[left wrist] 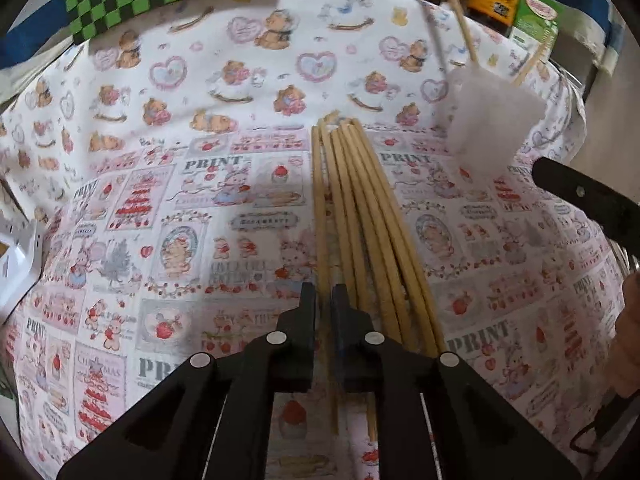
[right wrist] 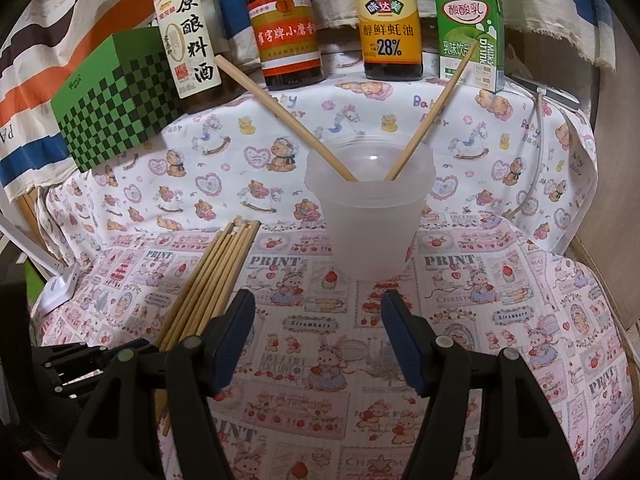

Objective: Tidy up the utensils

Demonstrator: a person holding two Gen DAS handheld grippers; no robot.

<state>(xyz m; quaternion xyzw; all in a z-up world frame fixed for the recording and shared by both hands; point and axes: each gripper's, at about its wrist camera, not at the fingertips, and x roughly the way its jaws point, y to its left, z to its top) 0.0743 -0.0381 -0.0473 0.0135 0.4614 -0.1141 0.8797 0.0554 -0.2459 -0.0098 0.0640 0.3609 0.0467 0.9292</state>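
The table is covered by a pink patchwork-print cloth (right wrist: 320,360) and a white teddy-bear cloth (right wrist: 224,148), and a striped fabric (right wrist: 48,60) is hung behind, with brown wall (right wrist: 616,120) seen rightward.

Two chopsticks (right wrist: 286,117) are counted in one cup (right wrist: 370,216); three bottles (right wrist: 288,24), one carton (right wrist: 470,36), one checkered box (right wrist: 116,100).

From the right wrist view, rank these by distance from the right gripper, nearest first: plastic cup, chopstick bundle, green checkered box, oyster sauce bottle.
1. Chopstick bundle, lying just left of the right gripper.
2. Plastic cup, straight ahead, centre.
3. Green checkered box, far left.
4. Oyster sauce bottle, back row, right of centre.
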